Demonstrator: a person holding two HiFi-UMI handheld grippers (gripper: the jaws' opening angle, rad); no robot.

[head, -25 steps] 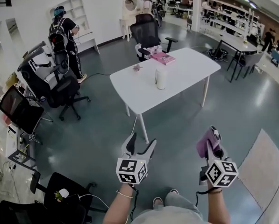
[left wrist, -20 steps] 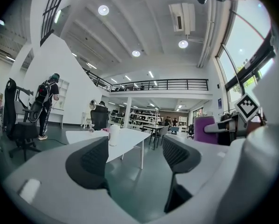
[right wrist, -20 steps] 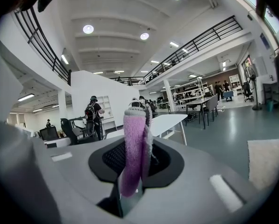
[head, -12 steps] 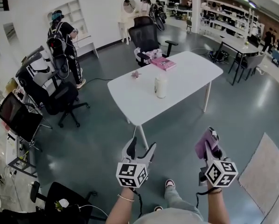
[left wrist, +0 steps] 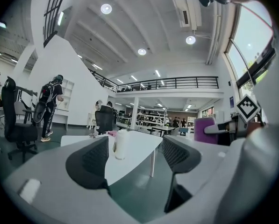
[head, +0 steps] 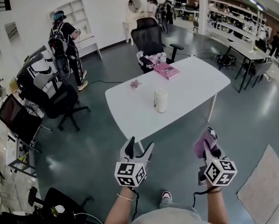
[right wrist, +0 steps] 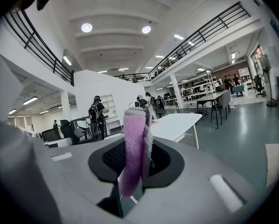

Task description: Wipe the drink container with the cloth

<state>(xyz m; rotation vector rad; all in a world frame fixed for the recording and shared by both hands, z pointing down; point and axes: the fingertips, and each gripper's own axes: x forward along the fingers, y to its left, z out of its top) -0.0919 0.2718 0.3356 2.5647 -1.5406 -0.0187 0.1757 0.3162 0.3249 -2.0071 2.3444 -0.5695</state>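
Drink container [head: 160,100]: upright, mid white table [head: 130,113], nearer in head view vs. earlier; L gripper [head: 140,144] jaws wide apart, empty; R gripper [head: 210,139] clamped on purple cloth [head: 201,146], both unchanged.

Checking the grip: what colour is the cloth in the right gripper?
Purple cloth, clearest in right gripper view.

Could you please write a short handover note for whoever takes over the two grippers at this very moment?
Left gripper: open, empty.
Right gripper: shut on the purple cloth.
The drink container stands upright on the white table, ahead and apart from both grippers.
Done: cloth in grip.
Left: reach the table and wipe the container.
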